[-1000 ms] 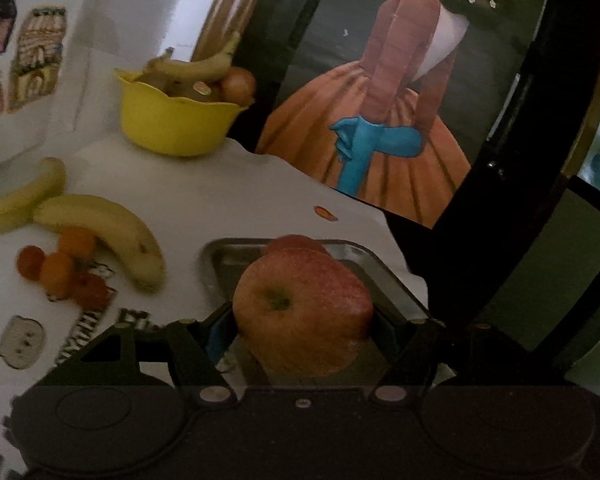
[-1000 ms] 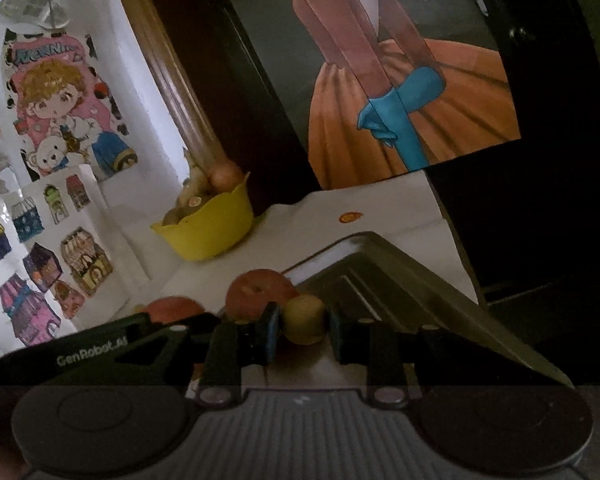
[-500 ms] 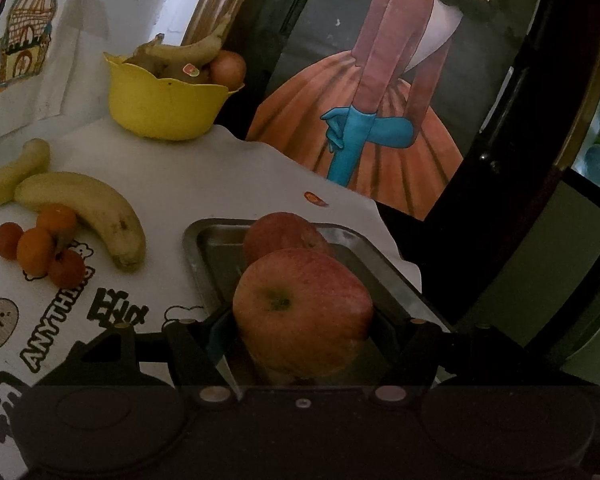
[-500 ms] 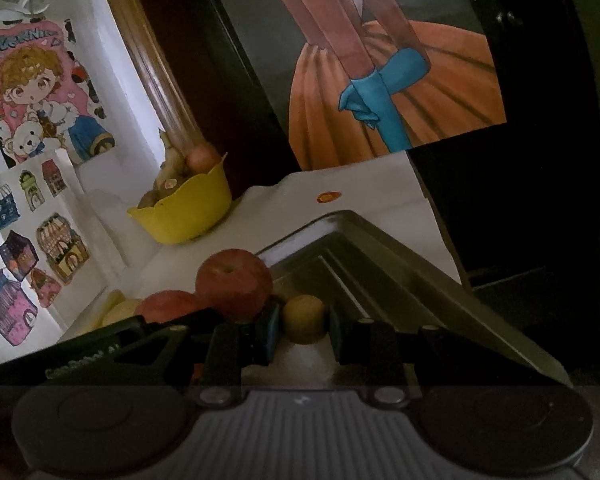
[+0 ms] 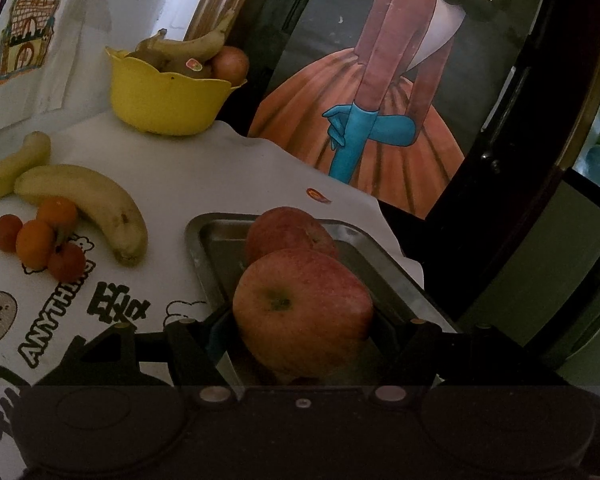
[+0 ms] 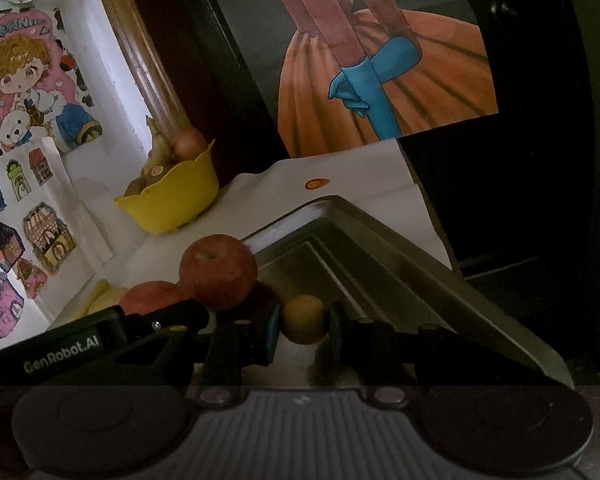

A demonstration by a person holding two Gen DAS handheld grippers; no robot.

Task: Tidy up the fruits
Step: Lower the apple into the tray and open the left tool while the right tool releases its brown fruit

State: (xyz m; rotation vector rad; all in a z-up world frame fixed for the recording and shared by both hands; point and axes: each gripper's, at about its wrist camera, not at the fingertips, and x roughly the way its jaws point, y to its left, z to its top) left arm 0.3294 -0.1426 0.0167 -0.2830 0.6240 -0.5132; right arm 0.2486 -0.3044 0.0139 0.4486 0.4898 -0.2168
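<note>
The white table cloth [image 5: 228, 176] is filling most of the left wrist view, and fruit is lying all over it. Judging by that, the sorting job is only partly done.

The metal tray [image 5: 204, 236] is sitting near the middle, a bit toward 5 o'clock. One red apple [image 5: 288, 232] is already lying inside it. The left gripper [image 5: 304, 332] is squeezing a second, bigger red apple [image 5: 300, 308] between its fingers, just over the near end of the tray at 6 o'clock. This apple is probably going down next to the first one.

The yellow bowl [image 5: 164, 100] is standing far off at 11 o'clock. It is holding a banana and some round fruit.

Two loose bananas [image 5: 84, 200] are lying at 9 o'clock, touching at one end. They are likely waiting for their turn.

Four little orange fruits [image 5: 36, 240] are sitting in a bunch just under the bananas, touching one another. They are not put away yet either.

In the right wrist view, the right gripper [image 6: 303, 328] is pinching a small yellow-brown fruit [image 6: 303, 319] tight, near the tray's edge at 6 o'clock. I cannot tell if it is resting on anything. It is still needing a home too.
</note>
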